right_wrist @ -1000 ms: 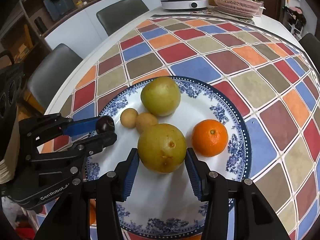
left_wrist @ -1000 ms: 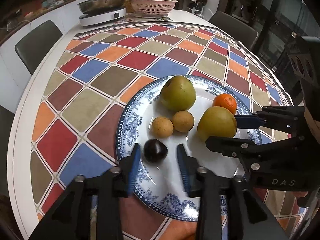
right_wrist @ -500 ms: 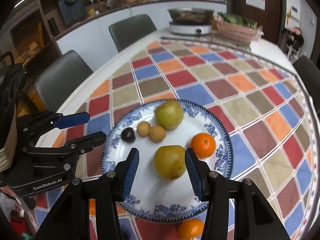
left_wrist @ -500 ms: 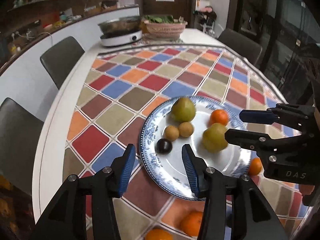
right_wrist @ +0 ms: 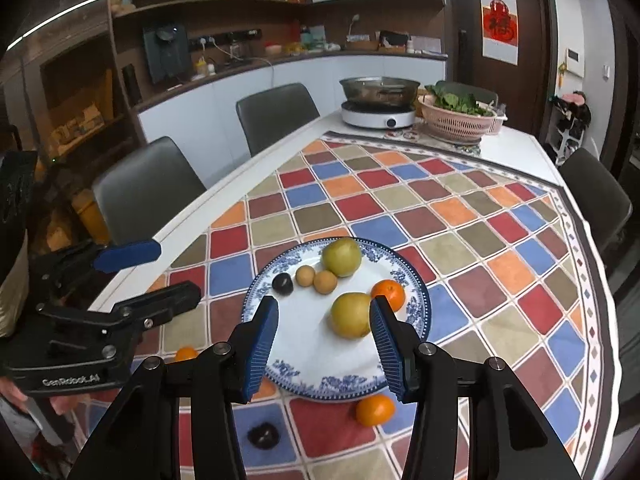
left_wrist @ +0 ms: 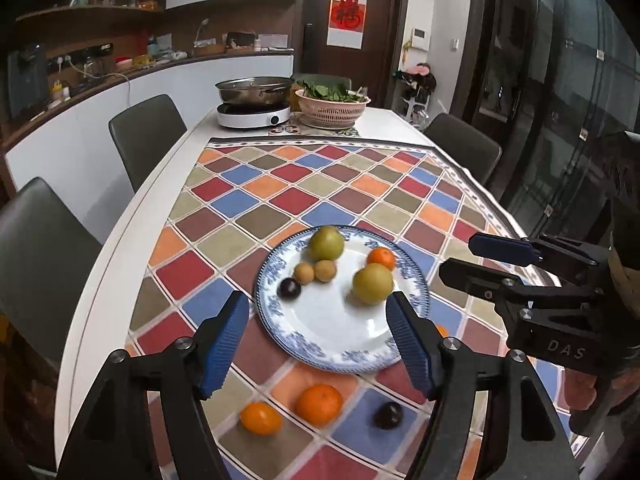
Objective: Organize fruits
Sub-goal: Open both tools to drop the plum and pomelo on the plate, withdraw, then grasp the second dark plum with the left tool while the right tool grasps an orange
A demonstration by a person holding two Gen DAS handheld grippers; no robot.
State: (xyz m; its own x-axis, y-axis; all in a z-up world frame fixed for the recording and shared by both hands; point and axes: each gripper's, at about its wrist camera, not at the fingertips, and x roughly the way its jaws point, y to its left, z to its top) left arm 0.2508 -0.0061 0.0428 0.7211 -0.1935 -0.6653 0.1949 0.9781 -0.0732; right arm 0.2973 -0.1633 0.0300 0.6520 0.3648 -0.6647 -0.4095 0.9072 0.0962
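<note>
A blue-and-white plate [left_wrist: 320,344] [right_wrist: 312,376] holds two green-yellow pears [left_wrist: 373,283] [right_wrist: 351,314], two small brown fruits [left_wrist: 325,270], a dark plum [left_wrist: 289,288] and an orange [left_wrist: 381,258]. On the cloth in front of it lie two oranges [left_wrist: 319,404], [left_wrist: 261,418] and a dark plum [left_wrist: 387,415]. My left gripper [left_wrist: 318,346] is open and empty, raised above the plate's near edge. My right gripper [right_wrist: 324,346] is open and empty, also above the plate; it shows at the right of the left wrist view [left_wrist: 484,260].
The table carries a checkered cloth [left_wrist: 320,184]. At its far end stand an induction cooker with a pan [left_wrist: 254,106] and a pink basket of greens [left_wrist: 333,106]. Grey chairs [left_wrist: 146,136] line the left side and one stands at the right [left_wrist: 464,148].
Both grippers have opened wider and pulled up and back from the plate. The plum and the pear they flanked stay on the plate. Loose fruit in front of the plate has come into view.
</note>
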